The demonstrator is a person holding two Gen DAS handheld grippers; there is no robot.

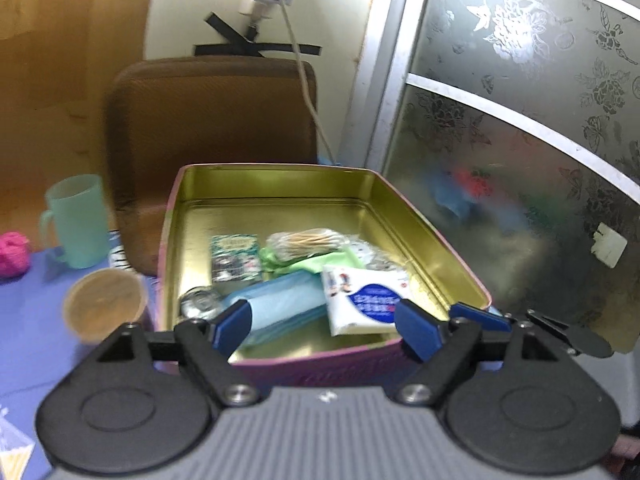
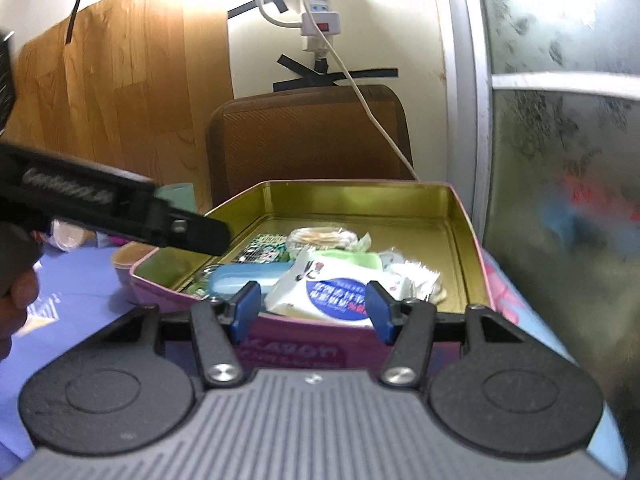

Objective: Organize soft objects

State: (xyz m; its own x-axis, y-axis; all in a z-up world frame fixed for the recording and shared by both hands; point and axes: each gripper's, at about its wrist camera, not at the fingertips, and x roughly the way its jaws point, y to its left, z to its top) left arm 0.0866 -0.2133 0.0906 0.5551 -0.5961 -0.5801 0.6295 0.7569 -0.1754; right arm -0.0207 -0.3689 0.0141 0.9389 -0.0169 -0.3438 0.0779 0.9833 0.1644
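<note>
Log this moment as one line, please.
left gripper: open, empty | right gripper: open, empty | tin: tissue pack, blue roll, swabs inside

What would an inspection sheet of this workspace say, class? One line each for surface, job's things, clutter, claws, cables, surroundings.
Surface: purple table cover, partly bare.
Job's things: open pink tin with gold inside, holding a tissue pack, a blue roll, a bag of cotton swabs, a green packet and a small printed packet.
Clutter: mint cup, brown-lidded tub, pink yarn ball.
Claws: left claw and right claw both open, empty, at the tin's near edge.
Cables: white cord hanging from a taped power strip.
Surroundings: brown chair back, frosted patterned door, wood panel.
</note>
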